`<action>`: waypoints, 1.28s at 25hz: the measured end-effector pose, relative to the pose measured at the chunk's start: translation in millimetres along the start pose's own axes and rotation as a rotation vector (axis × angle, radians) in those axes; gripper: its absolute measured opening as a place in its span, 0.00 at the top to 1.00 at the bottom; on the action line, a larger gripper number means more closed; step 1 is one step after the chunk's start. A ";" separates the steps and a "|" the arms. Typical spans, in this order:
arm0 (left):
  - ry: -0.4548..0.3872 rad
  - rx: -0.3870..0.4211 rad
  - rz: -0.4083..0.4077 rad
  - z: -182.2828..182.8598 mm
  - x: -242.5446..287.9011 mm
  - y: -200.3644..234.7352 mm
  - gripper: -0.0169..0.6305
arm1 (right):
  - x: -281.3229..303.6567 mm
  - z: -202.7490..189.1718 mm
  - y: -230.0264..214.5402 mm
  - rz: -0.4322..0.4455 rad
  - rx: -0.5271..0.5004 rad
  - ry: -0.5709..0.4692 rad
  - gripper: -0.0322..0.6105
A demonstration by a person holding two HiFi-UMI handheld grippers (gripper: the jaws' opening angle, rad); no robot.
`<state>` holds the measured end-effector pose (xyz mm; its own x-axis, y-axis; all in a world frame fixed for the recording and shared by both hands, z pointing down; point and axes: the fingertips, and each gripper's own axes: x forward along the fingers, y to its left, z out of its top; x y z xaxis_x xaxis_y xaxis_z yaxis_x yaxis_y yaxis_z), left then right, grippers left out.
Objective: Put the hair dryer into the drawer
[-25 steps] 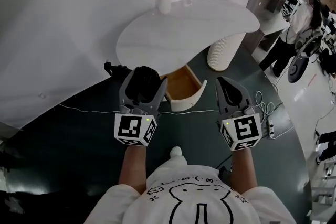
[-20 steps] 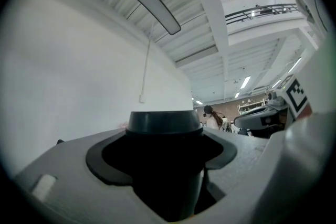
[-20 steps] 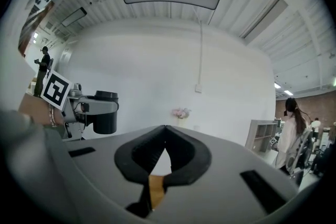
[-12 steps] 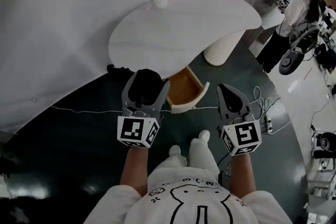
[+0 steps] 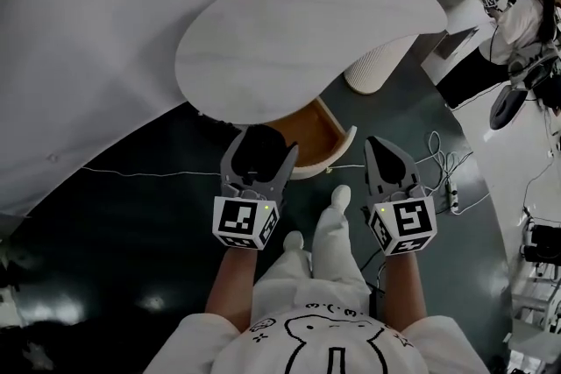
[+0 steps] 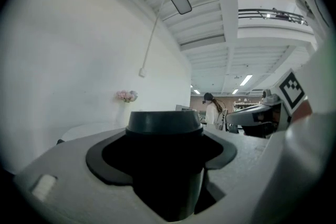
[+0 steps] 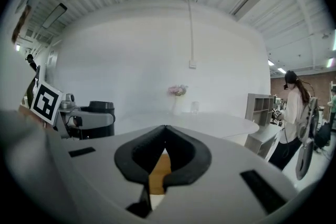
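Head view: left gripper (image 5: 263, 144) grips hair dryer (image 5: 255, 158)

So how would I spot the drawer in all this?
Find the big white curvy table by the wall. Under its near edge a drawer is pulled open. Its brown wooden inside sets it apart from the white ribbed pedestal beside it.

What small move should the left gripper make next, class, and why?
Probably ease the hair dryer forward and down into the open drawer: the left gripper is clamped on it just short of the drawer, which stands pulled out beneath the white table.
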<state>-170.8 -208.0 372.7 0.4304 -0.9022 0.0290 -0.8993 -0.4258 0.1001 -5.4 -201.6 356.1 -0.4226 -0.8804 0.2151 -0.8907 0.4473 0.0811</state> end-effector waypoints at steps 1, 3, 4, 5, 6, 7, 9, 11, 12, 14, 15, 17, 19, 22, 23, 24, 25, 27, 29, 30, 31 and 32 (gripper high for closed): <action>0.013 -0.004 -0.001 -7.6 2.2 -1.1 0.44 | 2.4 -5.4 1.1 0.005 0.003 0.008 0.95; 0.038 -0.014 -0.003 -23.9 6.8 -3.8 0.44 | 6.8 -19.0 3.5 0.015 0.005 0.031 0.95; 0.051 -0.021 -0.004 -31.7 8.8 -5.2 0.44 | 8.8 -26.0 4.6 0.020 0.008 0.044 0.95; 0.063 -0.029 -0.006 -38.9 10.4 -6.5 0.44 | 10.5 -32.3 5.5 0.023 0.011 0.056 0.95; 0.075 -0.035 -0.009 -45.4 11.8 -7.9 0.44 | 12.0 -37.7 6.2 0.025 0.014 0.067 0.95; 0.085 -0.040 -0.014 -51.5 13.3 -9.1 0.44 | 13.3 -42.2 6.7 0.025 0.017 0.075 0.95; 0.105 -0.047 -0.023 -63.3 16.8 -10.7 0.44 | 15.6 -49.2 7.9 0.028 0.021 0.087 0.95; 0.125 -0.060 -0.028 -76.0 20.5 -11.9 0.44 | 16.2 -56.6 8.8 0.032 0.023 0.098 0.95; 0.135 -0.069 -0.029 -82.8 22.2 -12.6 0.44 | 16.0 -60.8 8.9 0.034 0.024 0.104 0.95; 0.156 -0.086 -0.031 -95.7 26.2 -14.2 0.44 | 15.2 -68.9 7.0 0.033 0.030 0.117 0.95; 0.168 -0.094 -0.032 -101.7 28.6 -15.4 0.44 | 14.7 -72.4 4.8 0.031 0.034 0.124 0.95; 0.192 -0.112 -0.034 -113.1 34.3 -18.4 0.44 | 13.6 -78.9 -1.5 0.026 0.044 0.138 0.95; 0.212 -0.125 -0.036 -124.0 41.0 -20.6 0.44 | 13.6 -85.2 -8.2 0.020 0.052 0.149 0.95; 0.234 -0.134 -0.051 -135.7 52.0 -22.4 0.44 | 14.1 -92.2 -18.5 0.011 0.061 0.159 0.95; 0.242 -0.136 -0.057 -138.8 55.6 -22.7 0.44 | 14.0 -93.9 -21.8 0.007 0.066 0.160 0.95; 0.251 -0.136 -0.061 -141.9 59.4 -22.9 0.44 | 13.9 -95.7 -24.9 0.004 0.071 0.162 0.95; 0.260 -0.135 -0.064 -144.6 63.3 -22.9 0.44 | 14.0 -97.6 -27.6 0.001 0.075 0.164 0.95; 0.277 -0.128 -0.067 -148.6 72.0 -22.4 0.44 | 15.2 -101.1 -32.1 -0.002 0.083 0.169 0.95; 0.293 -0.127 -0.072 -151.2 81.6 -21.7 0.44 | 17.5 -103.6 -35.2 -0.003 0.088 0.173 0.95; 0.302 -0.129 -0.076 -152.7 86.4 -21.6 0.44 | 18.6 -104.5 -36.5 -0.003 0.090 0.175 0.95; 0.310 -0.134 -0.079 -154.3 91.1 -21.6 0.44 | 19.6 -105.3 -37.6 -0.002 0.092 0.177 0.95; 0.318 -0.139 -0.083 -156.1 95.5 -21.8 0.44 | 20.3 -106.1 -38.8 -0.002 0.095 0.180 0.95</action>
<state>-97.9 -274.0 528.5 0.5241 -0.7887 0.3214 -0.8503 -0.4634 0.2493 38.3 -220.2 460.6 -0.3918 -0.8350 0.3863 -0.9068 0.4215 -0.0085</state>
